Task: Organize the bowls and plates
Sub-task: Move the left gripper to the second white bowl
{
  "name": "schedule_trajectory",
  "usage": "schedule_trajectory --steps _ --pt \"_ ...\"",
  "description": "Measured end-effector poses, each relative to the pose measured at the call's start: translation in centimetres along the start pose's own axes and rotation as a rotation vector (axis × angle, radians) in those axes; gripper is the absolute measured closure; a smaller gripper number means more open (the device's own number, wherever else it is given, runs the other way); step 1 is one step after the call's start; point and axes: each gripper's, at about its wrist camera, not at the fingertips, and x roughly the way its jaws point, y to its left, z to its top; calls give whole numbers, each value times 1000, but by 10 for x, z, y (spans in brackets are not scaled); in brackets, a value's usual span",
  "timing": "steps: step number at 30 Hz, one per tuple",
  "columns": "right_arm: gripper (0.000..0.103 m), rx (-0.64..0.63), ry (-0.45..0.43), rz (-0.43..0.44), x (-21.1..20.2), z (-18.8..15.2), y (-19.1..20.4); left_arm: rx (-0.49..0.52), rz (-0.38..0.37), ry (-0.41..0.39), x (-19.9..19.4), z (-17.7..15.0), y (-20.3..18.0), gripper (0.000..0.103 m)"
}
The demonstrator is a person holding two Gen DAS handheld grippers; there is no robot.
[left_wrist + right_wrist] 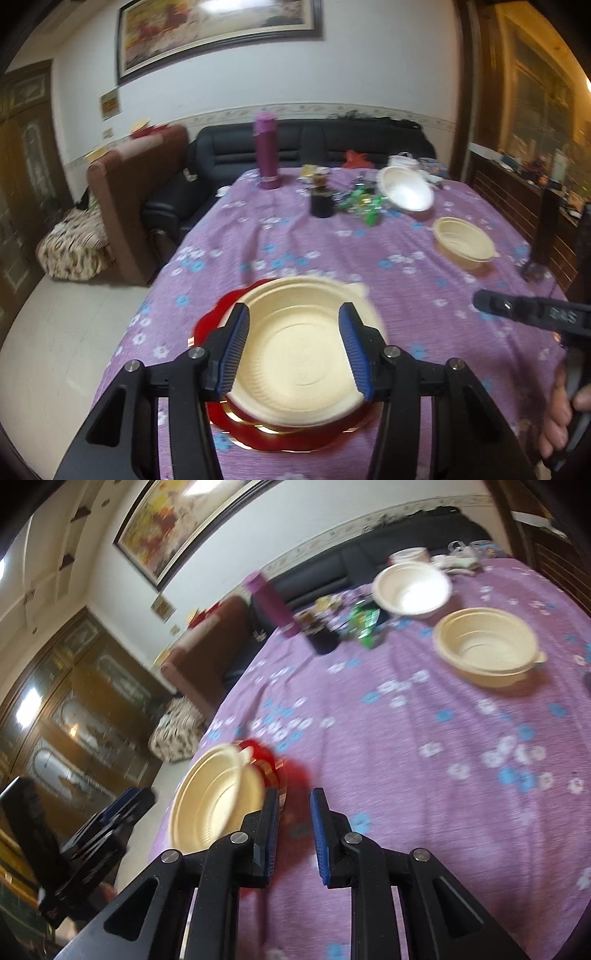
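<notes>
Table (369,258): purple flowered cloth carries everything I work on; a bottle (266,155) and snack clutter stand at the far end.
Stack: a cream bowl (295,354) sits on a red plate (295,437) at the near edge, so I judge the gathering step is under way.
Loose bowls: another cream bowl (463,242) and a white bowl (406,188) lie well apart from the stack, toward the far right.
Left gripper (295,343): its jaws are apart and empty, hanging over the stacked bowl, one on each side of its hollow.
Right gripper (294,834): its jaws stand narrowly apart, holding nothing, just beside the stack's right edge.
Next move: I would send my right gripper out to the nearer loose cream bowl, pinch its rim and nest it in the stack.
</notes>
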Motion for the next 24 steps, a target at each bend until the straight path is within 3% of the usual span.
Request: schedule_trajectory --steps 10,16,20,24 --pt "84 109 -146 -117 -36 29 -80 102 -191 77 7 32 -97 50" --pt "84 162 -214 -194 -39 59 -117 151 -264 136 32 80 -153 49" --pt "84 161 -251 -292 -28 82 -141 140 -205 150 76 122 -170 48" --pt "84 158 -257 -253 -17 84 -159 69 -175 193 138 161 -168 48"
